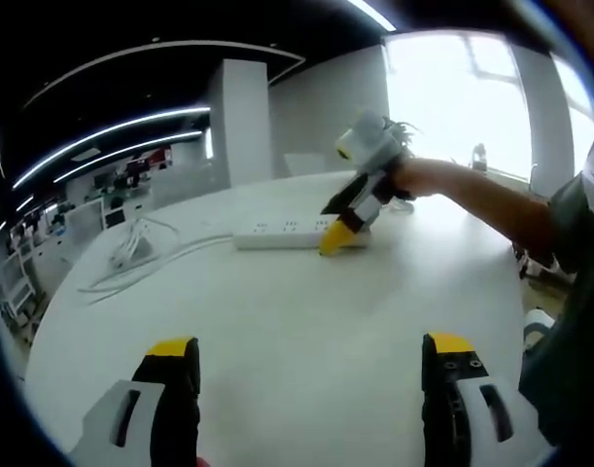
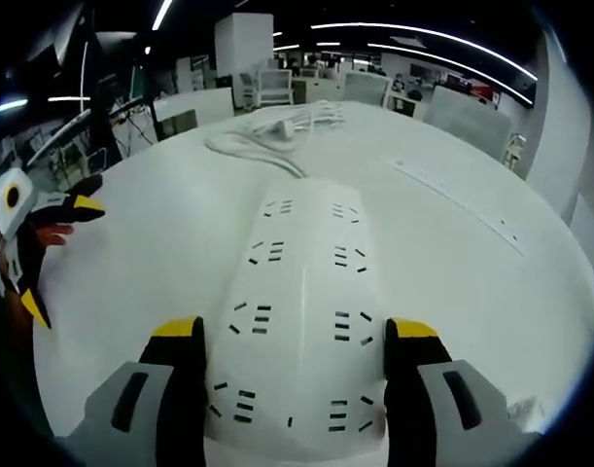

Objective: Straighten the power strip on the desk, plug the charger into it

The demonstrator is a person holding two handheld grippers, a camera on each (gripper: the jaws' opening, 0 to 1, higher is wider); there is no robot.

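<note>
Toward the far edge of the round white desk [image 1: 277, 321], the white power strip [image 1: 295, 233] lies flat, its cord [image 1: 151, 268] trailing off to a loose white bundle with what looks like the charger [image 1: 131, 248] near the desk's left edge as seen in the left gripper view. The right gripper [image 1: 337, 236] is down at one end of the strip, held out by the person's arm [image 1: 481, 195]. In the right gripper view its yellow-tipped jaws stand spread on either side of the strip [image 2: 301, 321], close against its long edges; whether they are pressing it yet I cannot tell. The left gripper [image 1: 311, 355] hangs over bare desk near the near edge, jaws wide apart and holding nothing.

Judging by this, the straightening step is in hand: the strip is bracketed but the charger is untouched, so plugging is not yet begun. The next move likely calls for closing on the strip and turning it square to the desk edge without dragging the cord bundle [image 2: 277, 131], then fetching the charger.

No brand, label or writing can be read on the strip or elsewhere; only rows of socket slots show.
</note>
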